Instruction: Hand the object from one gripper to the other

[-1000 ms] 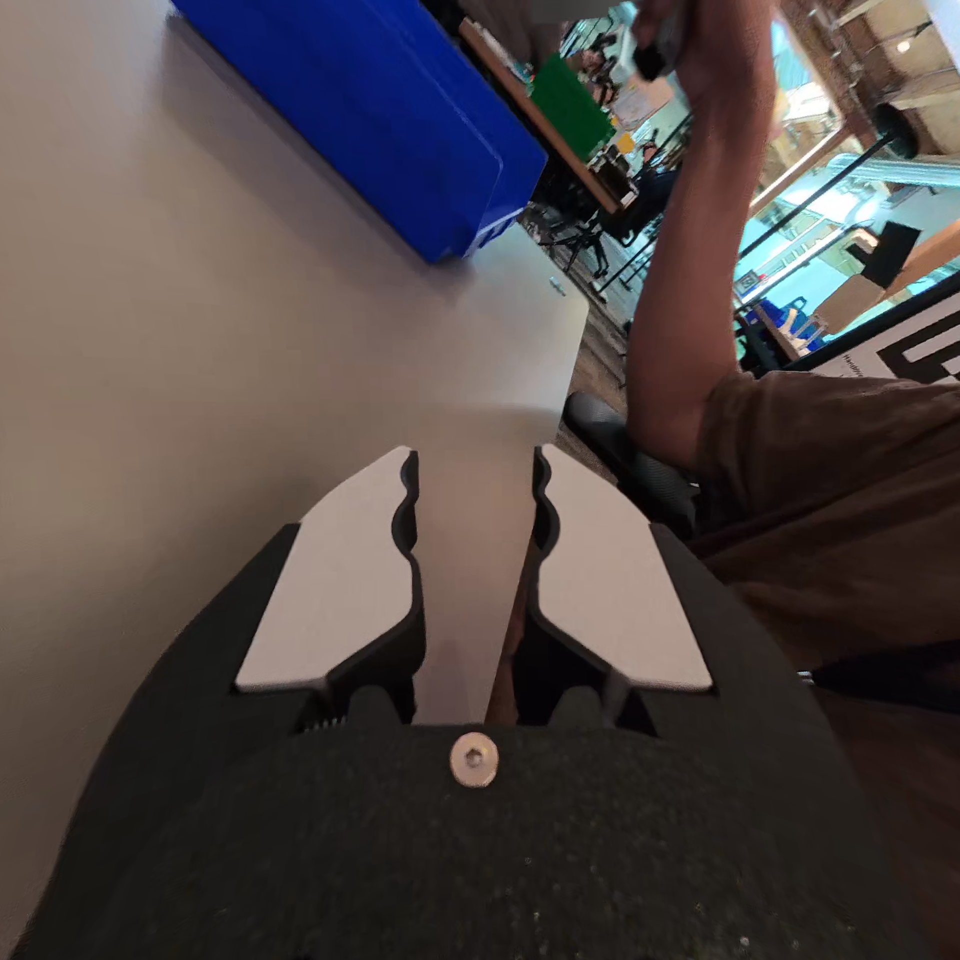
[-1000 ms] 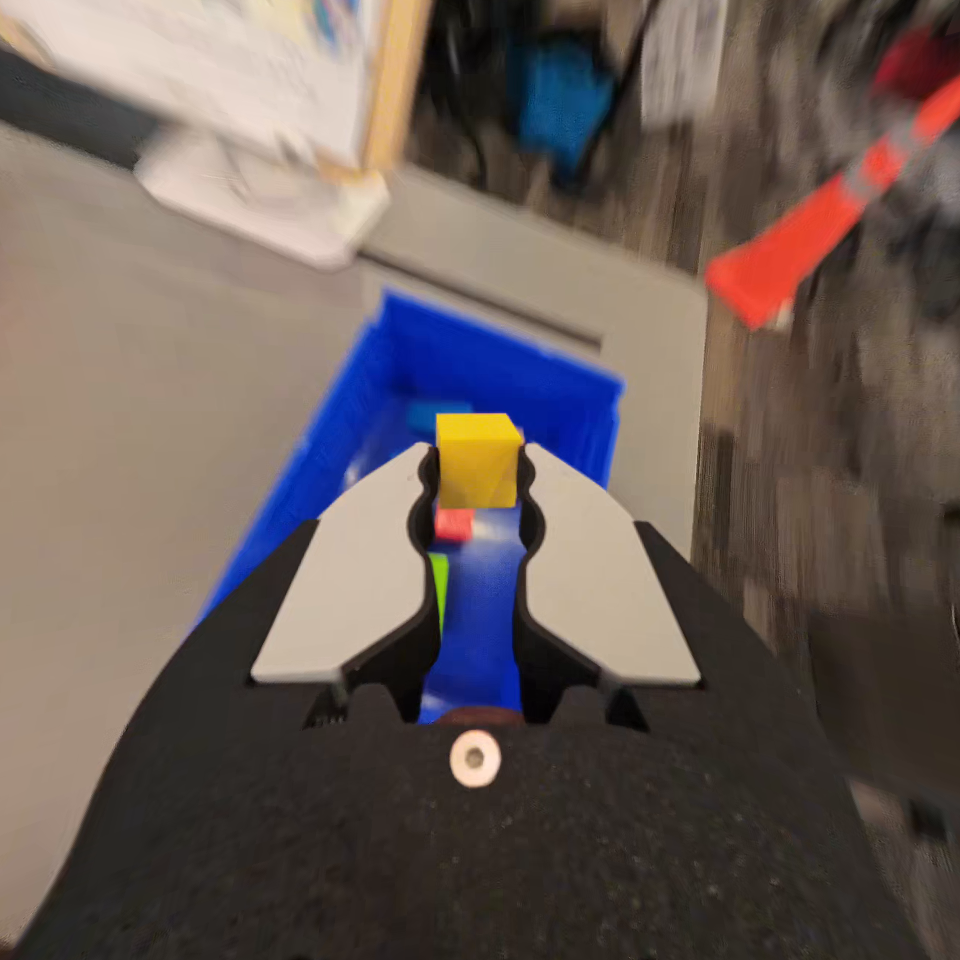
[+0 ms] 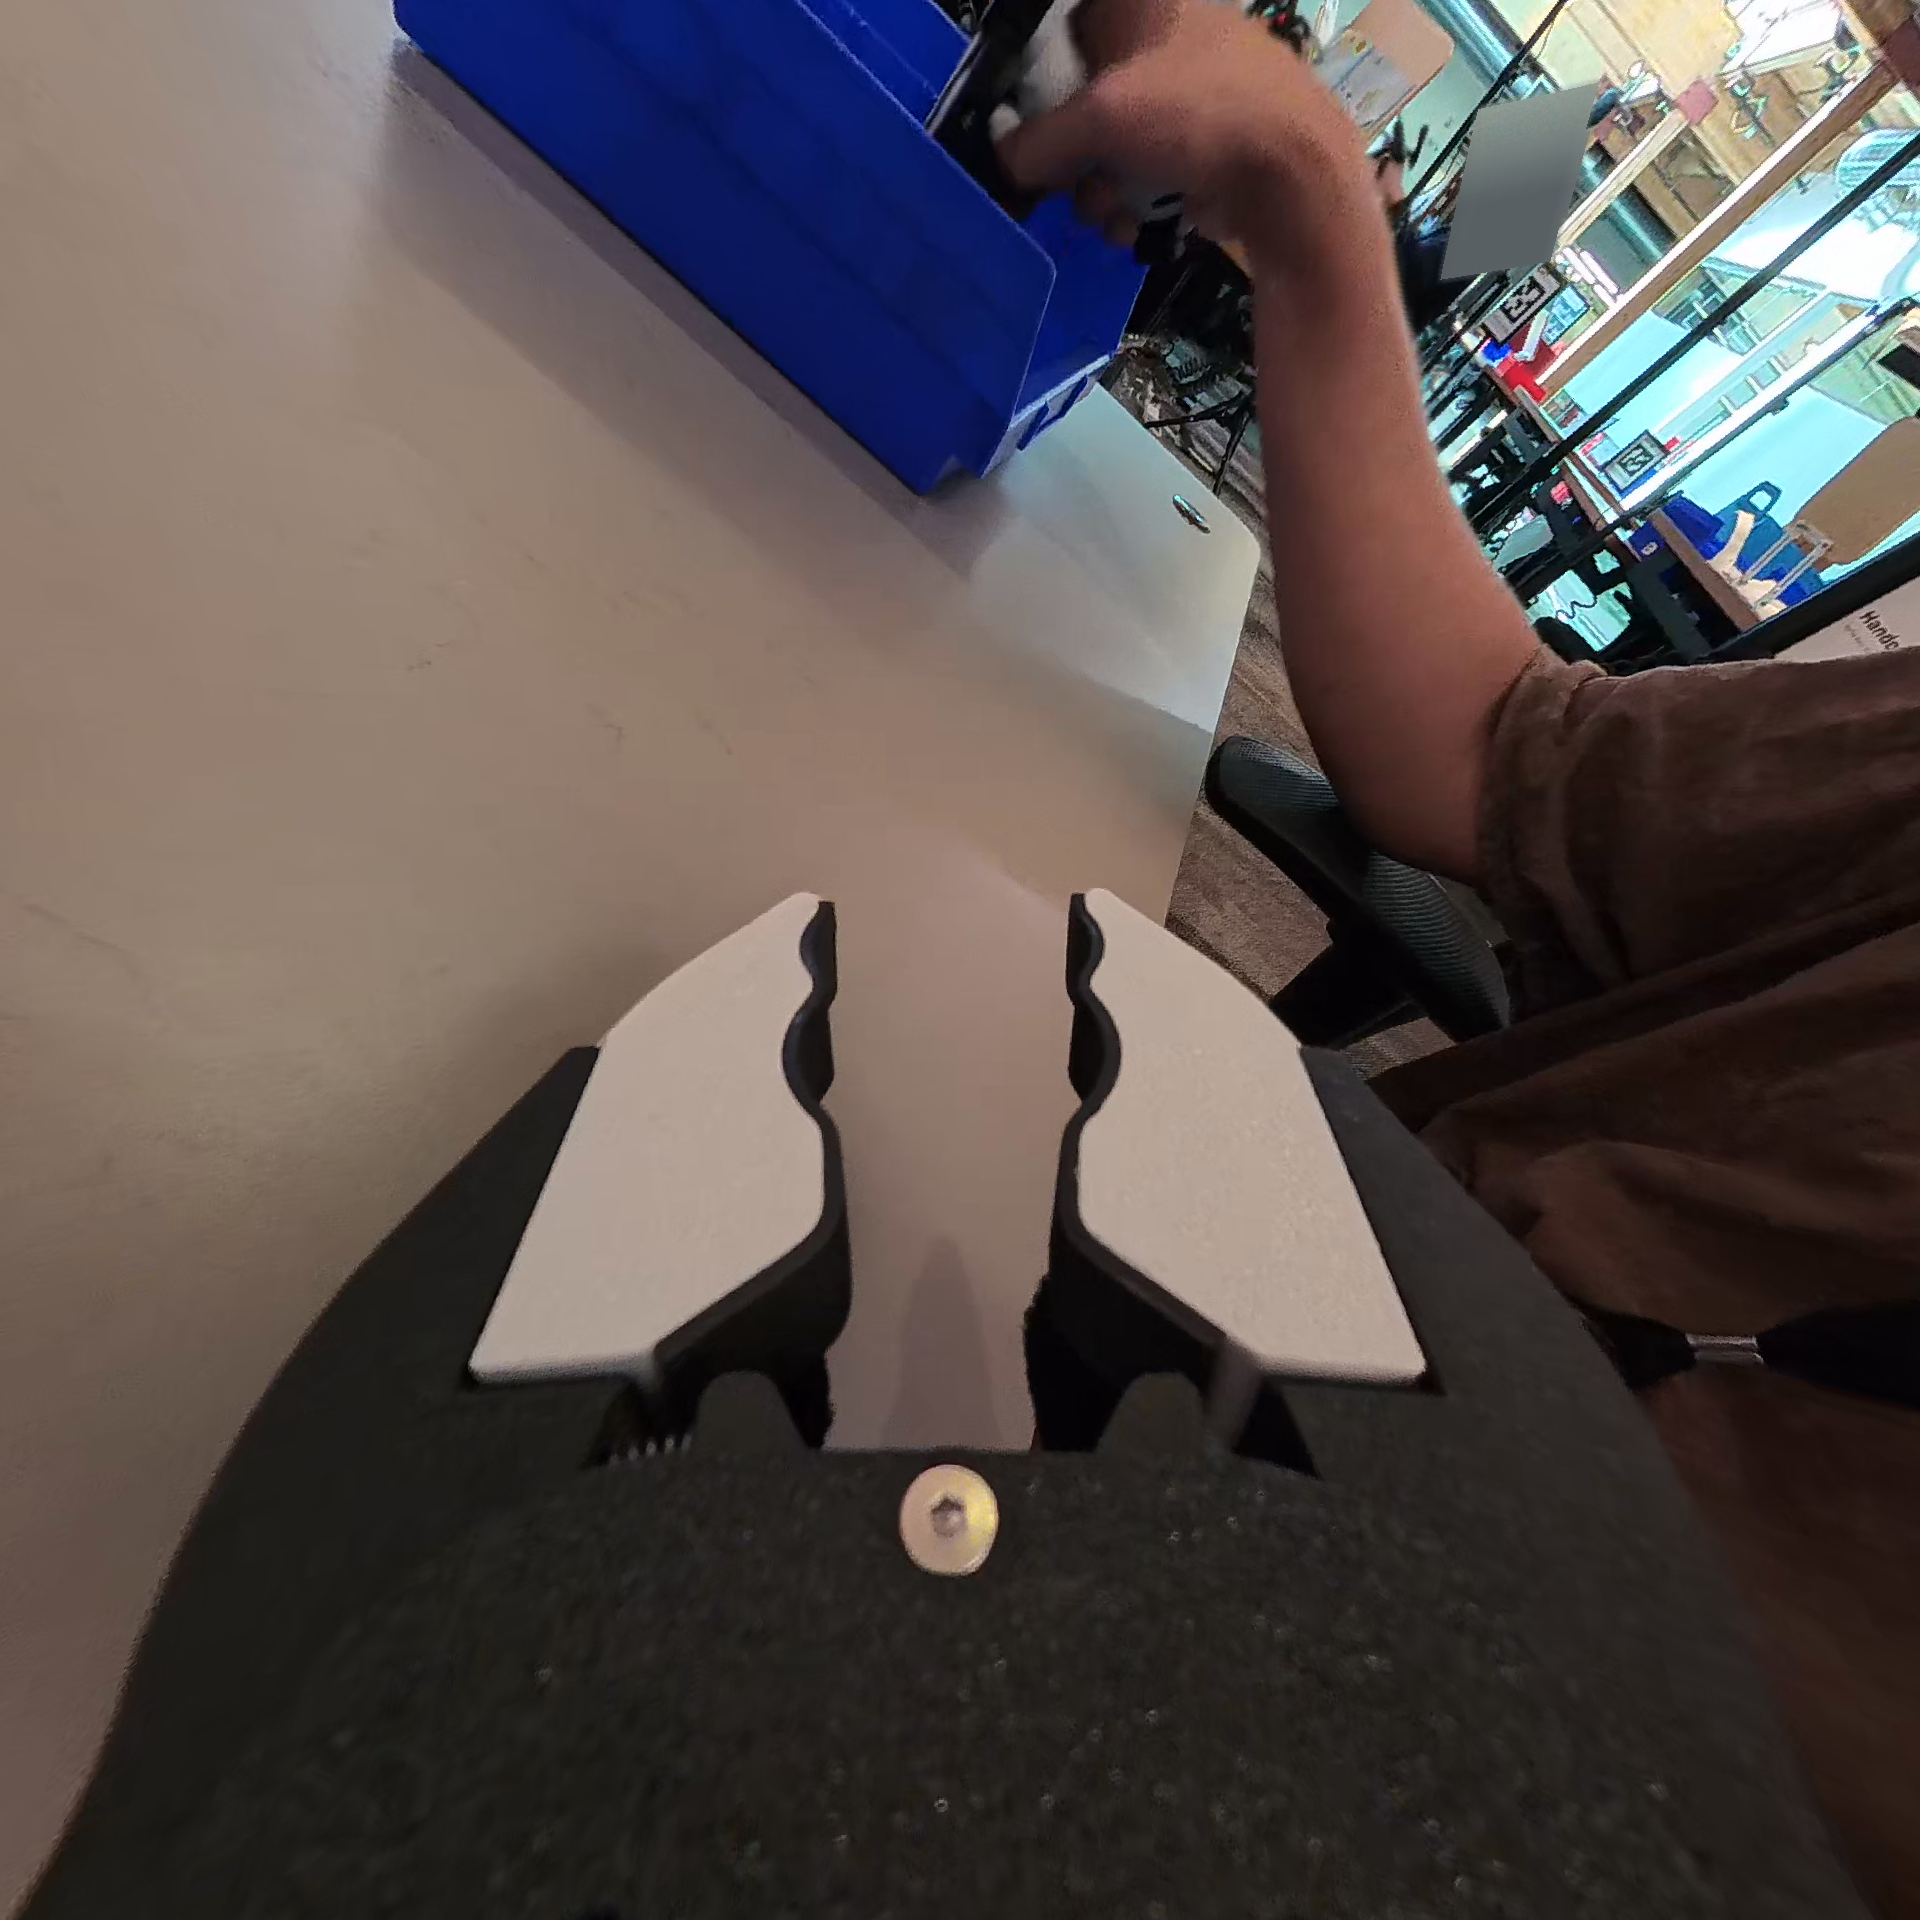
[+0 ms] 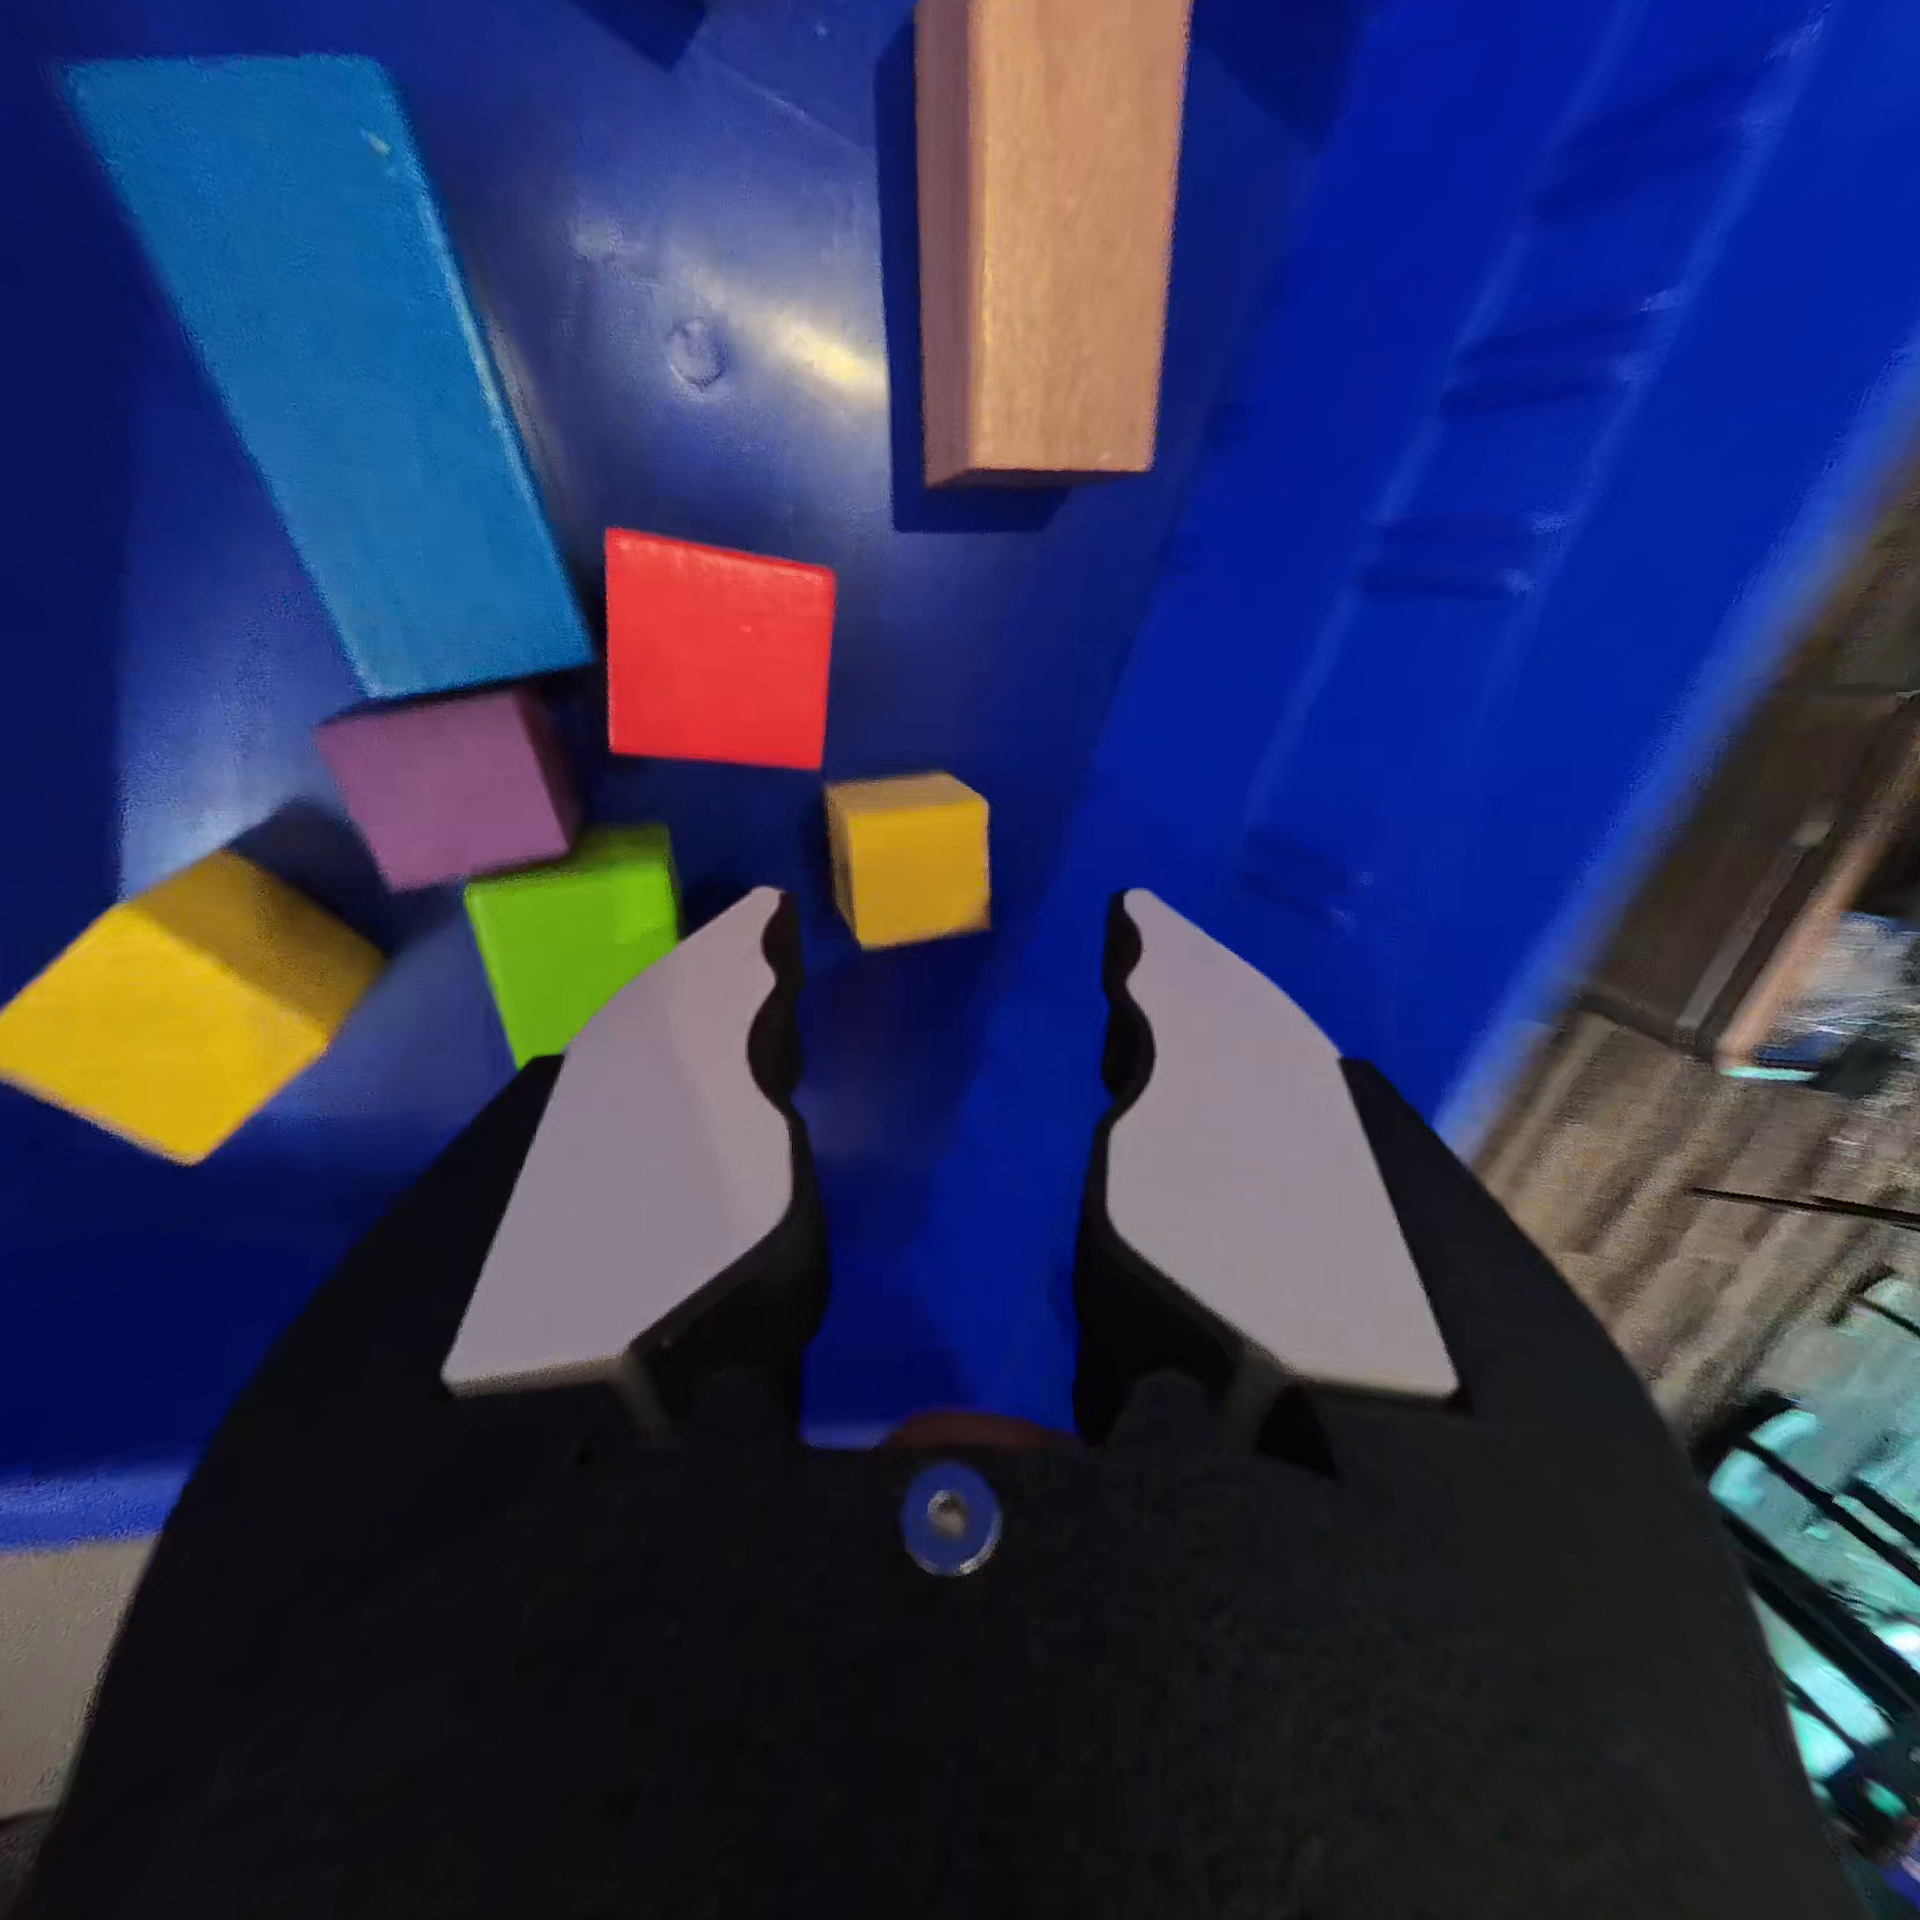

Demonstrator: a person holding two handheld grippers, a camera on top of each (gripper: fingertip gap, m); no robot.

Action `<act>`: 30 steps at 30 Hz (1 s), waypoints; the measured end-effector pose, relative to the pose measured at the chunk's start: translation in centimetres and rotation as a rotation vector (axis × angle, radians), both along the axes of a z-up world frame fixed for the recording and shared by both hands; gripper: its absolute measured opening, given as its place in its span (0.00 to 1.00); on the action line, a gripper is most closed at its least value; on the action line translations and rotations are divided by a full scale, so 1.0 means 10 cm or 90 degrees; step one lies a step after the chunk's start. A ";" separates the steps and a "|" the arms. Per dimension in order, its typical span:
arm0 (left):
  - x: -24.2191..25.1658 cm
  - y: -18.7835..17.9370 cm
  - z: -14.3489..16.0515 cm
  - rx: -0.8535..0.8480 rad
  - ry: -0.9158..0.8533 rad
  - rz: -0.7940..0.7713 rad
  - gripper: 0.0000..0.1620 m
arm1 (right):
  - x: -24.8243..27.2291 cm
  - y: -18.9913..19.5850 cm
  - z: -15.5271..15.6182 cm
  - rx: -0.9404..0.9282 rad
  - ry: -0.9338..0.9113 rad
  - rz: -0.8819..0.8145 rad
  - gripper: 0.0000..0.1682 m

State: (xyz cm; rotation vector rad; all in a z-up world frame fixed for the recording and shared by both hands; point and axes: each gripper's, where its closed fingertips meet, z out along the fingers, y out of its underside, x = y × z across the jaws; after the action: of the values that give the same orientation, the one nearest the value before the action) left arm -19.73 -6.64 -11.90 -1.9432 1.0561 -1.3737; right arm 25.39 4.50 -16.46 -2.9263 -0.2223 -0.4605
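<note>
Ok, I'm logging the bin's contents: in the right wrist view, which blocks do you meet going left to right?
Large yellow cube → purple block → green block → red block → small yellow cube → tan wooden block. The long blue block overlaps several, so I skip it.

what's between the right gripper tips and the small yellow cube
Right wrist view: only bare blue bin floor between the open right gripper and the small yellow cube.

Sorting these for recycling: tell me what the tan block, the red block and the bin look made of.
Tan block: looks like bare wood, with lengthwise grain streaks and a matte, unpainted face. Red block: probably painted wood, an even opaque colour with no grain showing, though plastic can't be ruled out. Blue bin: moulded plastic, glossy highlights on its floor and ribs formed into its wall.
</note>
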 end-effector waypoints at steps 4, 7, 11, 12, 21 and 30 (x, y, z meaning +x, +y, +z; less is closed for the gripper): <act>-0.02 0.03 0.04 0.014 -0.001 0.012 0.26 | -0.02 -0.17 1.20 0.178 -0.113 -0.007 0.35; -0.06 0.07 0.07 0.028 -0.003 0.030 0.27 | -0.47 -0.26 2.15 0.438 -0.078 0.043 0.30; -0.24 0.28 0.02 0.060 0.040 0.102 0.29 | -1.27 -0.45 2.51 0.694 0.093 0.142 0.21; -0.31 0.33 -0.03 0.059 0.058 0.114 0.30 | -1.50 -0.50 2.33 0.698 0.152 0.166 0.21; -0.73 0.64 0.24 0.037 0.080 0.164 0.30 | -2.32 -1.07 0.65 0.677 0.098 0.303 0.26; -1.76 1.40 0.00 -0.068 0.474 0.361 0.33 | -2.54 -1.11 0.54 0.639 0.112 0.339 0.31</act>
State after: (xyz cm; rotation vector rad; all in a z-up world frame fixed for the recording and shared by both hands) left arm -37.38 7.34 -11.93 -2.6407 0.6184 -0.3993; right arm 0.03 -6.59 -11.11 -1.8152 -0.5360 -0.1448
